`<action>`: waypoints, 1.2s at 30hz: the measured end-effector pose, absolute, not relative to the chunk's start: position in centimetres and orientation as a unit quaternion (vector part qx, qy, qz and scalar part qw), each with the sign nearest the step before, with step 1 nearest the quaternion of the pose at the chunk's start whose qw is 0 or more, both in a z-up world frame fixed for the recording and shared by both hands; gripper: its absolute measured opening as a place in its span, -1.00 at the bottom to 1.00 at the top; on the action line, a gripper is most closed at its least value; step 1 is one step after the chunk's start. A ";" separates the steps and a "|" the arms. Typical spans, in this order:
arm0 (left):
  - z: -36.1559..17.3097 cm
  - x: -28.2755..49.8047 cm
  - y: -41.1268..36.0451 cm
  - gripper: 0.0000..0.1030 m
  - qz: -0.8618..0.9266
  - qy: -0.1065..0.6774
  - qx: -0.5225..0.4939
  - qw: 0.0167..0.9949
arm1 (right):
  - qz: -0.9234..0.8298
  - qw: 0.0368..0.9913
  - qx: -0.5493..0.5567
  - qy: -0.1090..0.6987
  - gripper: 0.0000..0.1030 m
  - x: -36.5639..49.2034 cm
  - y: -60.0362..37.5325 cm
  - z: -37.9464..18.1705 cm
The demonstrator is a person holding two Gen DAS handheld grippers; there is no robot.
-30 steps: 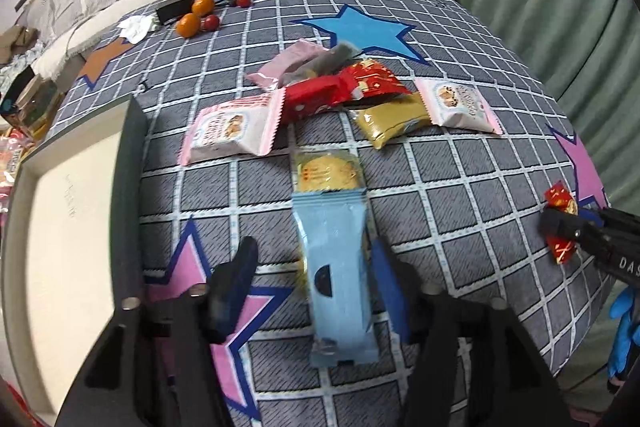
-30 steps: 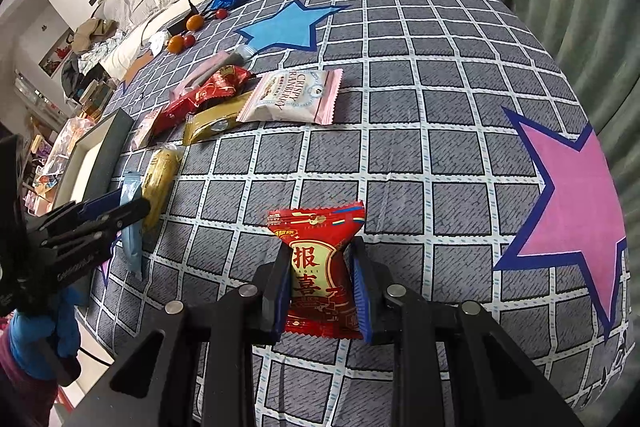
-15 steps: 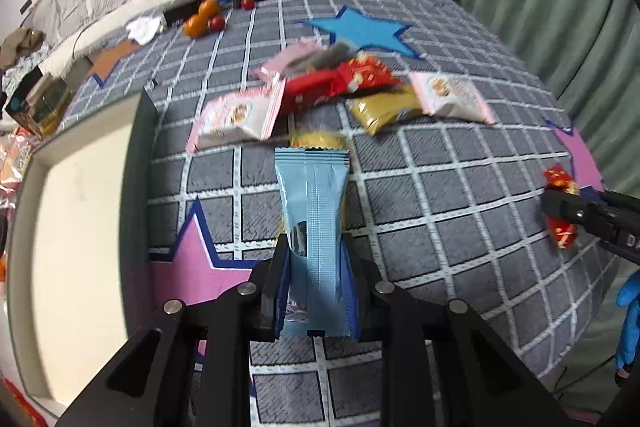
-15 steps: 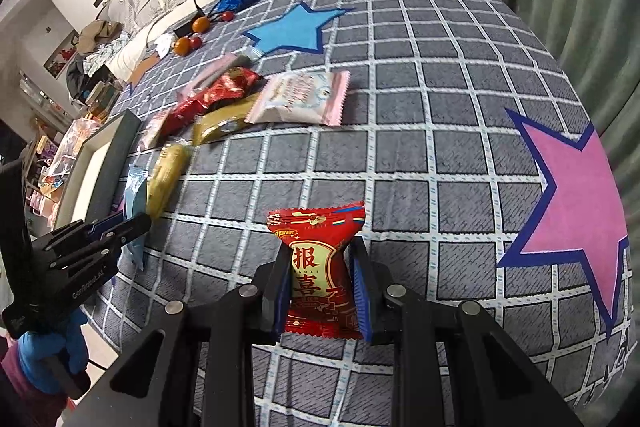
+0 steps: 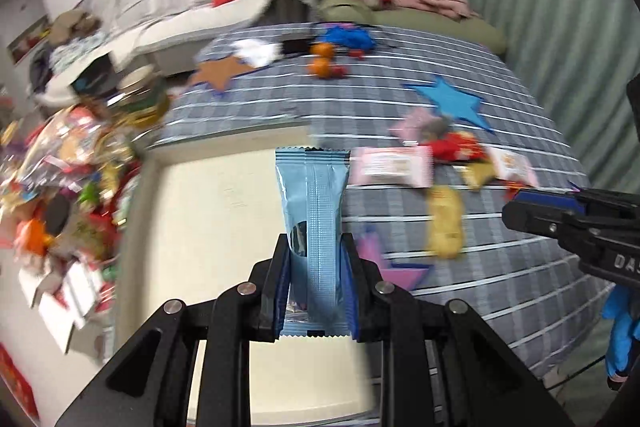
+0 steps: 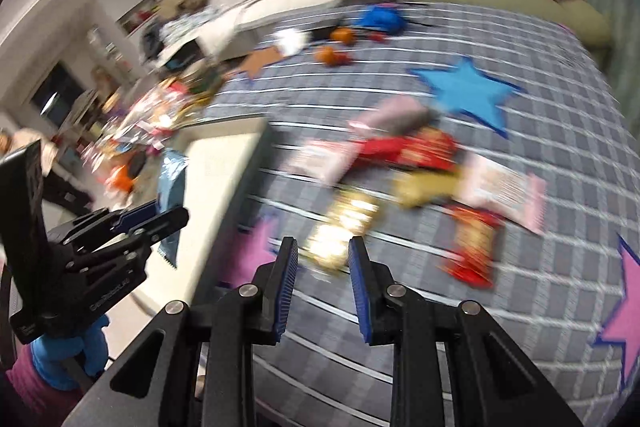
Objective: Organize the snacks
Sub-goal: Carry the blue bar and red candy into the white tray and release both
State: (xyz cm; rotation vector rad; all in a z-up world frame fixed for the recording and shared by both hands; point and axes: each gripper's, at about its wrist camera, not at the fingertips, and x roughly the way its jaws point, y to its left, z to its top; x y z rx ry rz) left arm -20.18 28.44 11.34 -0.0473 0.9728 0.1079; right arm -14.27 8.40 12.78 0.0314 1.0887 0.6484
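My left gripper [image 5: 316, 259] is shut on a light blue snack packet [image 5: 314, 211] and holds it above the cream tray [image 5: 212, 211]. It also shows in the right wrist view [image 6: 156, 223] with the blue packet [image 6: 172, 195]. My right gripper [image 6: 322, 259] is open and empty, above a yellow snack [image 6: 340, 227]. A red packet [image 6: 472, 247] lies on the cloth to its right. Pink, red and gold packets [image 6: 400, 151] lie in a cluster further back. The right gripper also shows in the left wrist view [image 5: 520, 203].
The table has a grey checked cloth [image 6: 560, 107] with stars. Oranges [image 5: 322, 61] and a blue bag [image 5: 348, 37] lie at the far end. A heap of mixed snacks [image 5: 68, 179] sits left of the tray. A sofa and armchair stand behind.
My left gripper has carried the blue packet left over the tray. My right gripper has let go of the red packet, opened and moved left to the yellow snack.
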 end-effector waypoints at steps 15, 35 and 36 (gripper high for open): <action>5.2 -23.0 35.9 -0.51 0.097 0.513 -0.082 0.849 | 0.320 0.782 -0.078 0.529 0.36 -14.3 19.6 9.8; 3.7 -21.7 34.9 -0.50 0.078 0.529 -0.076 0.841 | 0.189 0.806 0.026 0.560 -0.49 -9.6 7.9 7.6; 3.8 -21.8 34.8 -0.49 0.078 0.529 -0.077 0.842 | 0.227 0.802 0.022 0.552 -0.49 -10.2 10.4 8.8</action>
